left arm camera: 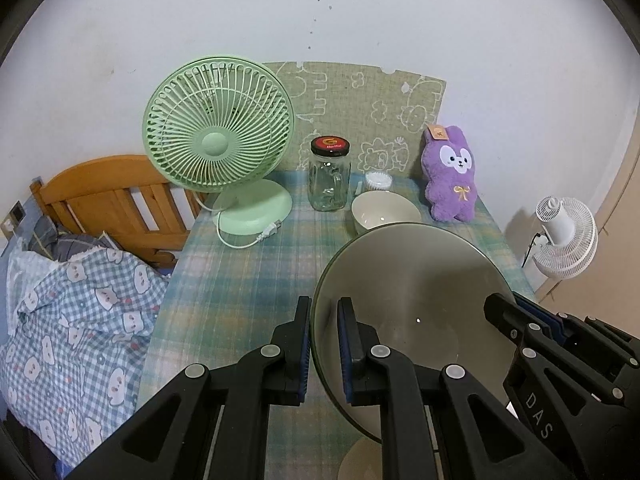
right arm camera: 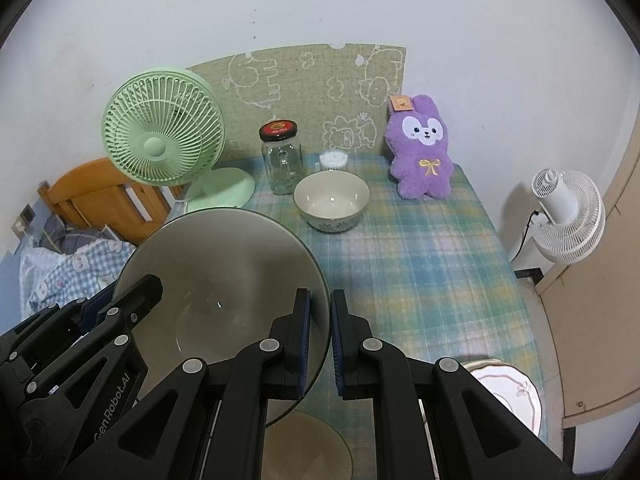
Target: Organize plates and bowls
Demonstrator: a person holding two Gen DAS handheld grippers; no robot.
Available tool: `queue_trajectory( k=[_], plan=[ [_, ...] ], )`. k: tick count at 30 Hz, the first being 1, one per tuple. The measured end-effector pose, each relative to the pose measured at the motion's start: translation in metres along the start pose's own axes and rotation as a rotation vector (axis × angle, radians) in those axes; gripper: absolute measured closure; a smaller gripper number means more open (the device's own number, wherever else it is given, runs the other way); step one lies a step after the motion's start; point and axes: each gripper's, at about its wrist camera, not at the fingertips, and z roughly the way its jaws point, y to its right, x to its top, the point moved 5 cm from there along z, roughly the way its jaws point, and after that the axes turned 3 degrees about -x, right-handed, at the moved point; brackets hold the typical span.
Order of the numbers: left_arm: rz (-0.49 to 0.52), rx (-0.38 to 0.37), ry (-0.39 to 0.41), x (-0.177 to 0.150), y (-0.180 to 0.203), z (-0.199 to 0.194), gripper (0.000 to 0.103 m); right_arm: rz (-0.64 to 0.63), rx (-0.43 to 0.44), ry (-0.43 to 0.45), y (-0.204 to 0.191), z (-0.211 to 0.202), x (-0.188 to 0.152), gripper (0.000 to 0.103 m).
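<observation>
I see a grey-brown plate (left arm camera: 408, 292), glossy and plain. My fingers (left arm camera: 346, 344) are black with blue pads. The surface (right arm camera: 420, 264) wears a blue, green and yellow plaid cloth. The bowl (right arm camera: 331, 200) is cream with a dark floral print outside. The fan (left arm camera: 218, 126) is pale green, the plush rabbit (right arm camera: 422, 148) purple with a yellow bow.

Black claws (left arm camera: 324, 344), blue pads, seemingly silver rivets.

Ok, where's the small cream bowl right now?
The small cream bowl sits on the plaid tablecloth near the wall, between the glass jar and purple plush bunny, beyond the big gray bowl.
</observation>
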Motion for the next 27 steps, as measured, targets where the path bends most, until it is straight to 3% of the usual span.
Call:
queue_trajectory(
  k=[15, 27],
  plan=[
    [-0.014, 0.001, -0.032, -0.041, 0.018, -0.009, 0.094, -0.019, -0.004, -0.02, 0.018, -0.012, -0.041, 0.091],
    [-0.042, -0.008, -0.107, -0.077, 0.02, 0.002, 0.094, -0.029, -0.005, -0.087, 0.025, 0.002, -0.073, 0.09]
  ],
)
